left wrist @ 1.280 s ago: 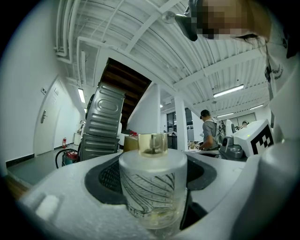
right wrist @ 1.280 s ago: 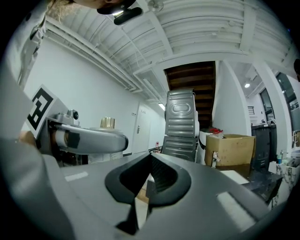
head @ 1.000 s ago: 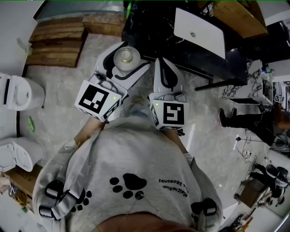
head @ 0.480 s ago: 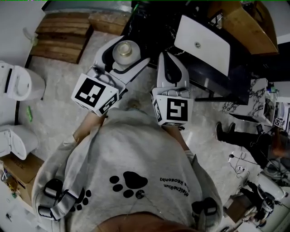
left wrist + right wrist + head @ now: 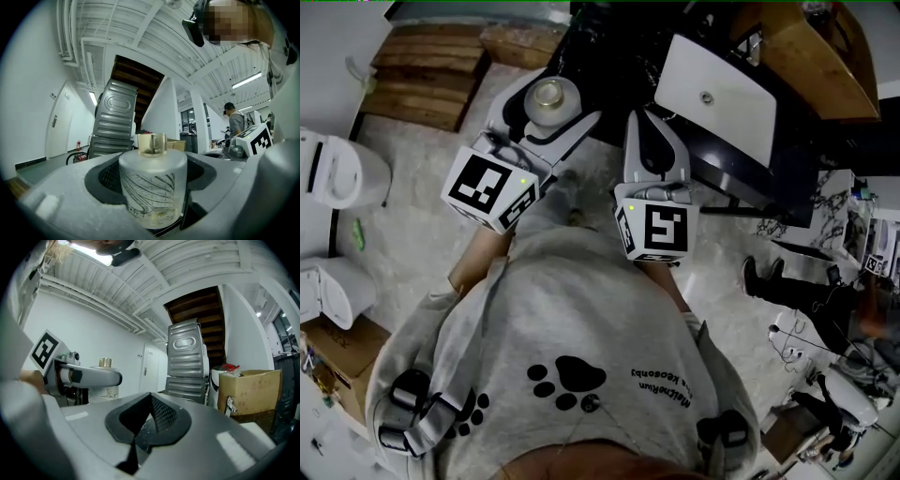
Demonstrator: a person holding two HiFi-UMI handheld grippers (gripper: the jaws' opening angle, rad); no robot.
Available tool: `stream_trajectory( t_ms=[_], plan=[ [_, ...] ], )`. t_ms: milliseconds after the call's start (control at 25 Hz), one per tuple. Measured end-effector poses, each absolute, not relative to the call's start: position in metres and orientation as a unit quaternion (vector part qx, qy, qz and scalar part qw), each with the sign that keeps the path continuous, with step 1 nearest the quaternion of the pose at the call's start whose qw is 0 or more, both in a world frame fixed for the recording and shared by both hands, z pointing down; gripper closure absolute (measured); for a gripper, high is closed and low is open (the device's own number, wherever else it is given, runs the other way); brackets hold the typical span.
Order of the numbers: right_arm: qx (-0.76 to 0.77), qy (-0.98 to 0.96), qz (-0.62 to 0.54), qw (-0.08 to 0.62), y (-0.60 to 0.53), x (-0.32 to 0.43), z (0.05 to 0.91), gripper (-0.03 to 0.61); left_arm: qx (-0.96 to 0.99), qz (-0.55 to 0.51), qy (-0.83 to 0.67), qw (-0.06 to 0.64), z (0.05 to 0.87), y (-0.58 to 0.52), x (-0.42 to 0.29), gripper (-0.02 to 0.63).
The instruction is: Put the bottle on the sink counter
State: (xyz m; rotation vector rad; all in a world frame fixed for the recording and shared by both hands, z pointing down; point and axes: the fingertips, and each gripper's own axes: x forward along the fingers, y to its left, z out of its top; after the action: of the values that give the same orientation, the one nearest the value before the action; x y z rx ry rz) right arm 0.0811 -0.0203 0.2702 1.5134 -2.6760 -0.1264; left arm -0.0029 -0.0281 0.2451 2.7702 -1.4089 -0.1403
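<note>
A frosted glass bottle (image 5: 549, 97) with a gold cap stands upright between the jaws of my left gripper (image 5: 542, 114), which is shut on it. In the left gripper view the bottle (image 5: 152, 187) fills the middle, with black line patterns on its side. My right gripper (image 5: 644, 131) is held next to it on the right, shut with nothing in it; its pads (image 5: 154, 420) meet. The black sink counter (image 5: 619, 56) with its white basin (image 5: 717, 94) lies just beyond both grippers. The right gripper view shows the left gripper (image 5: 86, 377) and the gold cap (image 5: 105, 363).
A white toilet (image 5: 337, 178) stands at the left, wooden pallets (image 5: 422, 80) behind it. A cardboard box (image 5: 337, 352) sits low left. A person (image 5: 797, 281) stands at the right on the marble floor. A grey ribbed metal unit (image 5: 187, 359) and a box (image 5: 248, 385) are ahead.
The counter and basin have come nearer and larger in the head view. My left gripper with the bottle has shifted up and left, the right gripper staying beside it.
</note>
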Motion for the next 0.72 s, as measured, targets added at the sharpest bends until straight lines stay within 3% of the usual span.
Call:
stream_trajectory(
  t_ms=[720],
  plan=[
    [0.493,-0.868,-0.052,0.043,-0.132,0.079,0.281,0.577,0.904,-0.038,-0.425,0.015,0.256,-0.154,0.006,0.272]
  ],
)
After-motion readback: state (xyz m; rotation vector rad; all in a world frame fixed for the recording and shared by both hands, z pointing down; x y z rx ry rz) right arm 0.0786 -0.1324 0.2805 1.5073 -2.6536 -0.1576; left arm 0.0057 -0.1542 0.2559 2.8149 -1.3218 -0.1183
